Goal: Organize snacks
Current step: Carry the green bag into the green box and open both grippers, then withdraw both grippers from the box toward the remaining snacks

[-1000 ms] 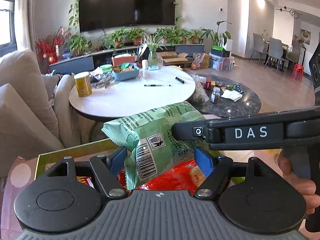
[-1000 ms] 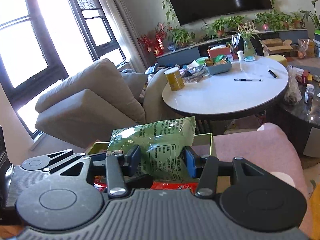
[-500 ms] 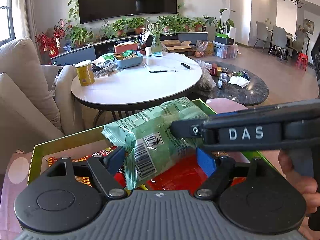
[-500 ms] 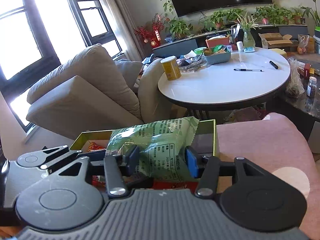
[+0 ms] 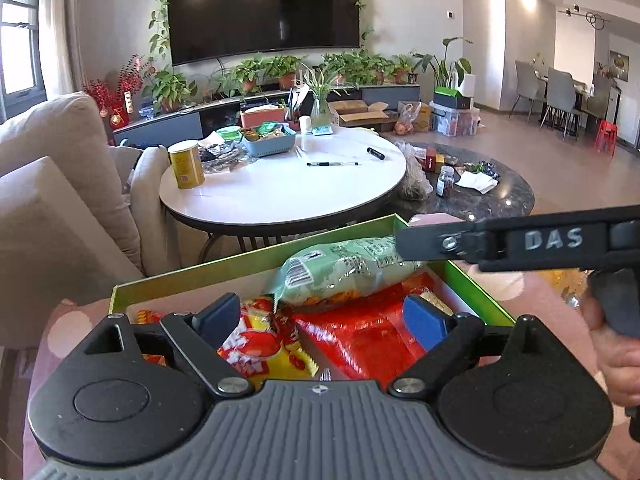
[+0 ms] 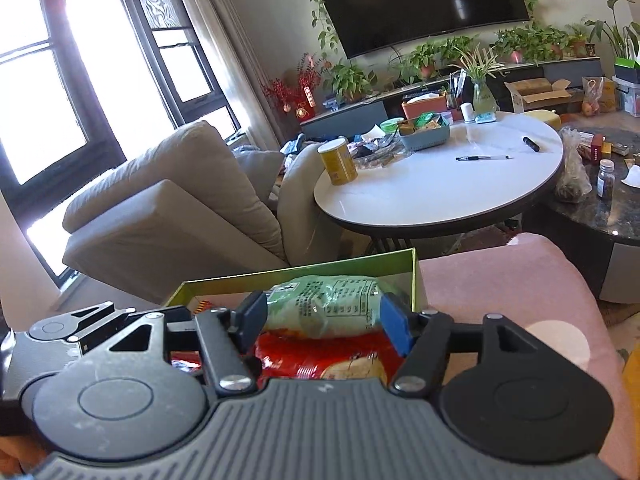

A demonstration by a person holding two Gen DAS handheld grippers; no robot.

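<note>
Green snack bag (image 6: 324, 312) lies in the green-walled box (image 5: 224, 268) atop red packets (image 5: 360, 332), pinched between the right tongs (image 6: 323, 316). Left tongs (image 5: 326, 316) have just been opening, spread wide, gripping nothing.

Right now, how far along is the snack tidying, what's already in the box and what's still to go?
Done: red snack packs already lie in the green box. In hand: the green snack bag sits on top of them, the right gripper shut on it, while the left gripper has just been opening, nothing between its pads. Left: releasing the green snack bag; more packets wait in the blue basket on the white table.
</note>
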